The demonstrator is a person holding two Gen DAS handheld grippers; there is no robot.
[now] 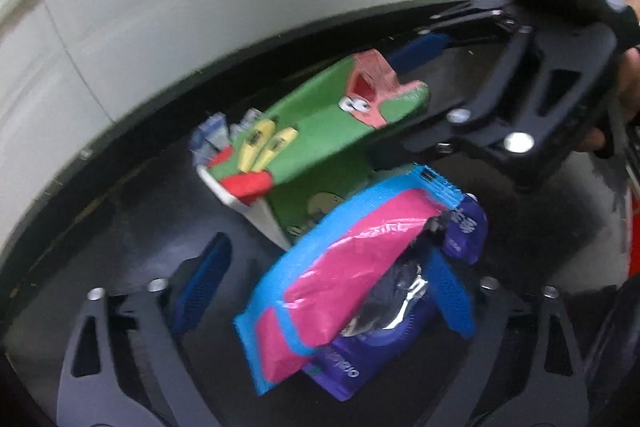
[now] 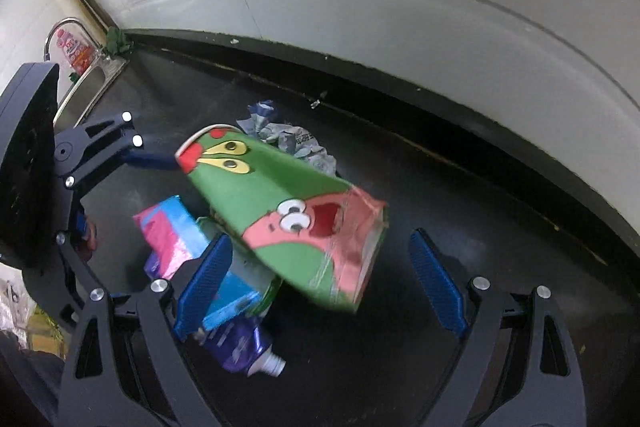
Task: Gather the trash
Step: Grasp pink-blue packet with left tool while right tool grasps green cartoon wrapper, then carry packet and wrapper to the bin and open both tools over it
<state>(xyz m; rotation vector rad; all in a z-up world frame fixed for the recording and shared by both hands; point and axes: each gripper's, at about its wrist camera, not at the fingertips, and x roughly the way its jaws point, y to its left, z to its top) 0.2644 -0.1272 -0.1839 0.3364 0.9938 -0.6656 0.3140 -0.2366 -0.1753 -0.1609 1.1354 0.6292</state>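
Trash heap mid dark surface [image 2: 400, 367]: green carton [image 2: 280, 203] atop pink-blue wrapper [image 1: 332, 267], purple pouch [image 2: 240, 347]. All light, crushable, slick film. Left tongs [image 1: 324, 287], right tongs [image 2: 320, 283] wide, empty. Pinch carton's flat sides.

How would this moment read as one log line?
left gripper: open over pink-blue wrapper | right gripper: open near green carton | nothing held

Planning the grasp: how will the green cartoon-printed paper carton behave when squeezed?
The green cartoon-printed paper carton probably crushes easily: its open end already looks creased. Likely light, since it looks empty. It leans on other wrappers, so it may shift.
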